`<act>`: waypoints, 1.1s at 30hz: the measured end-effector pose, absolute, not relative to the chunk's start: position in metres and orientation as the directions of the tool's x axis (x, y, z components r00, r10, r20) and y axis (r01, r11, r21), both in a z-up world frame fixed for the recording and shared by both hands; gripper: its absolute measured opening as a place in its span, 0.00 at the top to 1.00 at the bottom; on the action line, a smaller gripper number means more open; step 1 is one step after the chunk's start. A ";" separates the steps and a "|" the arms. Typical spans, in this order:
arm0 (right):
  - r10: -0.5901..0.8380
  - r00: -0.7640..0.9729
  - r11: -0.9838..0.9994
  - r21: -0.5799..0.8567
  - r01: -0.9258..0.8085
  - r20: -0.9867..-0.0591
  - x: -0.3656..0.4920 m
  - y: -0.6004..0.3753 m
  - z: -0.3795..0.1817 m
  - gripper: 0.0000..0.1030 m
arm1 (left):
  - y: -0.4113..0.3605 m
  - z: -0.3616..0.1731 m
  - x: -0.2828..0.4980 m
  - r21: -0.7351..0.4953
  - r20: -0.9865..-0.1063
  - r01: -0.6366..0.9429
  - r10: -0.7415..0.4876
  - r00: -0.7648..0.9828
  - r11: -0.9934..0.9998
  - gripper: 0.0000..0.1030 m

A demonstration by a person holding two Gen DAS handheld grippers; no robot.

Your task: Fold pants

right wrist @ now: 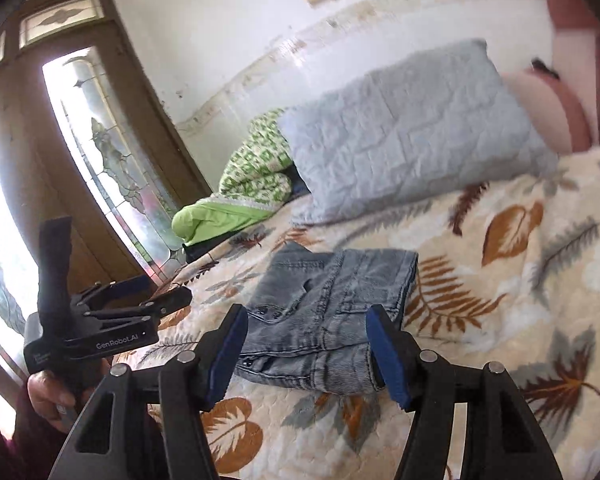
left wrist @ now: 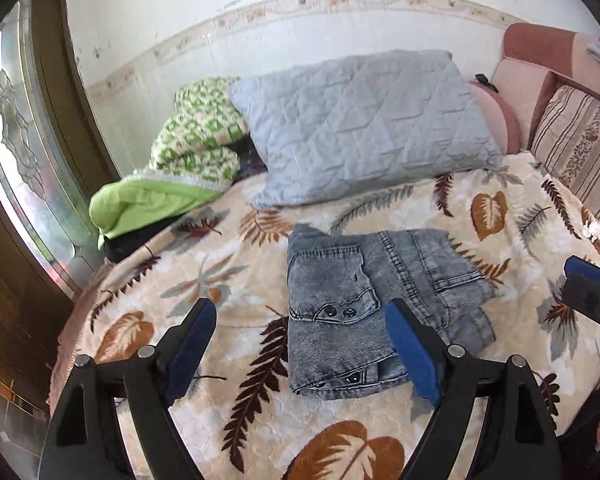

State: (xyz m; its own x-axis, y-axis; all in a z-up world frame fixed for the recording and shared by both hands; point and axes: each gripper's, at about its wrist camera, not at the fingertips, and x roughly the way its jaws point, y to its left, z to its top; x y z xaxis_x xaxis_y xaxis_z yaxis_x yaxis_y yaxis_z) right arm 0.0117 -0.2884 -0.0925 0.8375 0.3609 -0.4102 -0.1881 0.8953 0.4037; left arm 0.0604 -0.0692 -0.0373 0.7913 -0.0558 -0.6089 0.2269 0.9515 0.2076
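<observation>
The right wrist view is blurry, so the far pillow (right wrist: 412,136) looks smudged. The pants (left wrist: 376,312) lie folded on the leafy blanket (left wrist: 500,216), maybe a bit messy underneath. The left gripper (left wrist: 300,344) is wide apart, holding nothing. The right gripper (right wrist: 308,352) is apart too, above the pants.

Two wrist fisheyes, angled down across the bed (left wrist: 520,208) toward the wall; left view nearer-level, right view tilted. Shared: folded pants (left wrist: 372,312) (right wrist: 324,312), grey pillow (left wrist: 360,124) (right wrist: 412,136).
</observation>
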 end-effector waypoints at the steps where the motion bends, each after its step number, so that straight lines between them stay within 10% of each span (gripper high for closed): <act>1: 0.351 0.847 0.903 0.383 -0.194 -0.399 0.001 -0.288 -0.087 0.37 | -0.069 -0.032 0.054 0.214 -0.596 0.221 -0.052 0.801 0.952 0.14; 33: 0.220 0.941 0.956 0.250 -0.155 -0.257 -0.069 -0.258 -0.028 0.25 | -0.034 0.029 0.002 0.149 -0.458 0.035 0.038 0.888 0.988 0.02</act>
